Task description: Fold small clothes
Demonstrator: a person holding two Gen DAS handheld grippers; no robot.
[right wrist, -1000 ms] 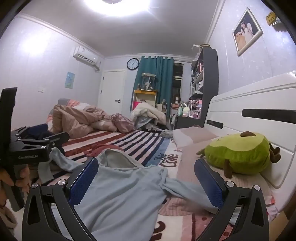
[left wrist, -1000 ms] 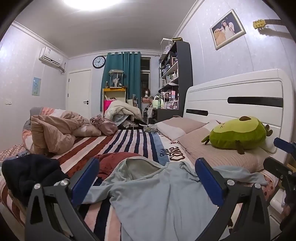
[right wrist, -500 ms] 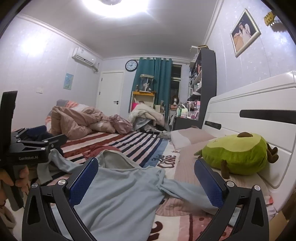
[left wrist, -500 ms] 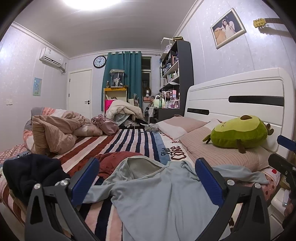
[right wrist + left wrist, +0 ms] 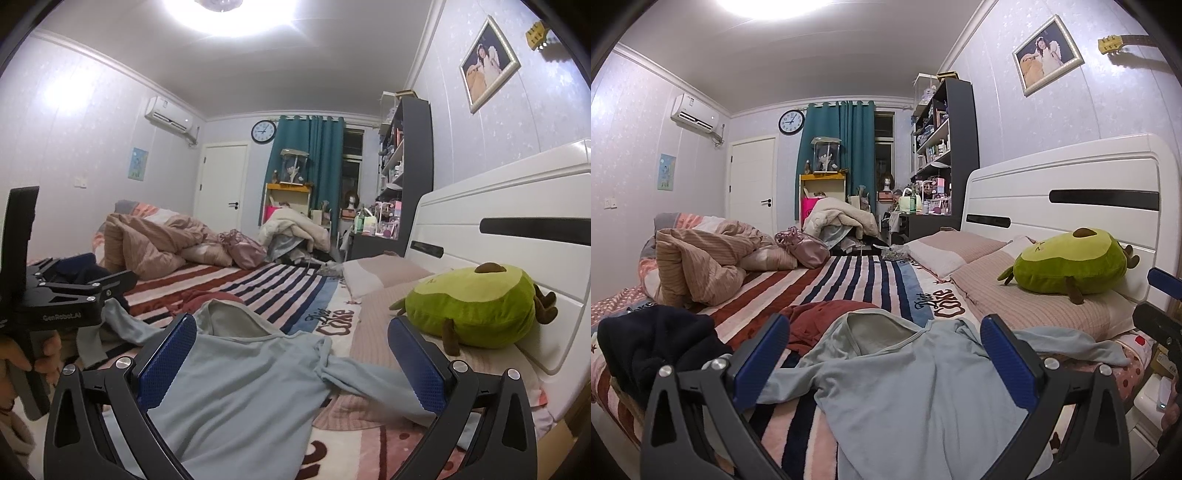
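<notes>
A light blue long-sleeved top (image 5: 905,384) lies spread on the striped bed, neck opening away from me, one sleeve reaching right toward the pillow. It also shows in the right wrist view (image 5: 236,391). My left gripper (image 5: 886,354) is open and empty, held above the top's upper part. My right gripper (image 5: 291,354) is open and empty above the same top, nearer its right sleeve (image 5: 373,380). The left gripper's body (image 5: 70,299) shows at the left of the right wrist view, in a hand.
A dark red garment (image 5: 827,317) lies just beyond the top's collar. A dark navy garment (image 5: 653,343) sits at the left. A green avocado plush (image 5: 1071,262) rests on the pillows by the white headboard (image 5: 1071,195). A crumpled tan duvet (image 5: 698,266) lies far left.
Both grippers have risen slightly, so the bed and top sit a little lower in view. Both stay open and the top has not moved.
</notes>
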